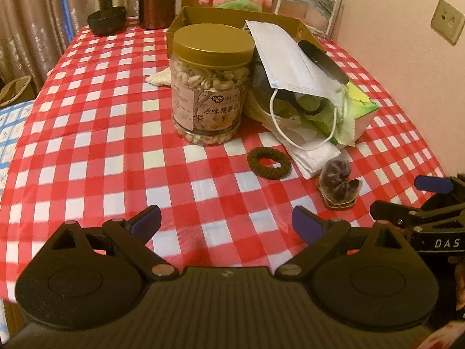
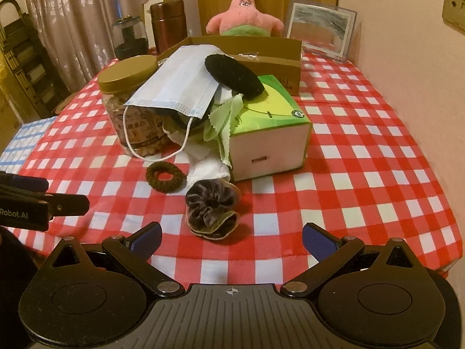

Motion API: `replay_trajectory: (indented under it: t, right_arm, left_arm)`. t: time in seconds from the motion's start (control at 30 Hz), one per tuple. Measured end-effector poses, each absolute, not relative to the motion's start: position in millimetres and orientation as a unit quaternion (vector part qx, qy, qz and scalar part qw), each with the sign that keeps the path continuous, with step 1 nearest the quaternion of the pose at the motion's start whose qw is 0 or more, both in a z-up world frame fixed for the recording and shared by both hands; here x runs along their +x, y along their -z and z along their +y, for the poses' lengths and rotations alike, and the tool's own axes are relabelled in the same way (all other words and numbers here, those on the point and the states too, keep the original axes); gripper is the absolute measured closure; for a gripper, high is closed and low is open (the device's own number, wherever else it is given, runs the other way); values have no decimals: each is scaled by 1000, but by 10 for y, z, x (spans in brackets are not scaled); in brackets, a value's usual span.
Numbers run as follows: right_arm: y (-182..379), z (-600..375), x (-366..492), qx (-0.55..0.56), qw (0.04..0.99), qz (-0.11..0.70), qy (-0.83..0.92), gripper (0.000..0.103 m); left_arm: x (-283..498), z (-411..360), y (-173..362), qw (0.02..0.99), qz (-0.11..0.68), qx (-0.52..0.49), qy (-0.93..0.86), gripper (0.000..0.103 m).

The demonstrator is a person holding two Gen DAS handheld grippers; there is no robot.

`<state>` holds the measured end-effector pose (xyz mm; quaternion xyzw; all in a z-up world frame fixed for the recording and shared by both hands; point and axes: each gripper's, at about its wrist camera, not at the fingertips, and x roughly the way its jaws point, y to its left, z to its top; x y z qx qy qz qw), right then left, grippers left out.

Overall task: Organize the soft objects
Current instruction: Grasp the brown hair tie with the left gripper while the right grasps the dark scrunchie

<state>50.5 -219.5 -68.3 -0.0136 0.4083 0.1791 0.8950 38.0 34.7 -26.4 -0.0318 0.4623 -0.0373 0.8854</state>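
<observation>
Both grippers empty, jaws spread; velvet scrunchie lies on the checked cloth just ahead of the right gripper, slightly left of centre, farther right of left gripper.

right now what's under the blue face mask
The face mask drapes over a dark rounded object, only partly visible, with a green cloth and white cloth spilling out below. A black pad lies on top. Anything deeper is covered.
</observation>
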Motion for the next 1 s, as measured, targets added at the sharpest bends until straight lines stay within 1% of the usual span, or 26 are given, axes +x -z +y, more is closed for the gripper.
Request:
replay_trajectory:
  t: [0.1,0.2,0.33,0.47,0.57,0.63,0.67,0.73,0.77,0.8,0.83,0.9,0.93,1.0]
  right_arm:
    - [752,-2135,586,-19,893,410,-183,2]
    - [814,-2058,670,-30,892,408,-192,17]
    - [920,-1962,795,-38,884,418,-204,27]
    - [1028,-1881,888,-54,880,421,-212,33]
    - [1088,-1836,935,-64,877,422,-219,40]
    - [1130,-1824,963,-67,875,424,-223,50]
    - [1150,-1818,979,-69,874,426,-224,51]
    - [1166,-1817,984,-69,873,427,-227,59]
    - [1163,-1819,980,-69,872,428,-228,61]
    - [1158,-1823,972,-70,872,427,-229,65]
    - [1151,-1826,962,-71,872,427,-229,71]
    - [1125,-1843,951,-67,873,427,-227,78]
    - [1109,-1856,945,-64,874,427,-224,81]
    - [1074,-1904,933,-57,877,426,-214,82]
  left_arm:
    - [489,362,313,886,461,-17,53,8]
    - [585,346,349,887,456,3,71,10]
    - [712,306,402,886,455,26,91,11]
    - [829,274,483,879,463,29,107,12]
    - [889,250,545,875,469,31,115,12]
    - [918,233,578,873,472,29,116,13]
    - [931,227,591,873,473,27,115,13]
    - [954,214,611,871,476,25,117,14]
    - [964,206,620,871,477,26,118,14]
    - [972,195,627,870,477,27,120,14]
    - [979,181,633,870,477,28,123,14]
    - [994,151,640,869,476,29,128,15]
    - [999,133,642,870,475,30,130,16]
    - [1012,83,645,872,469,31,139,17]
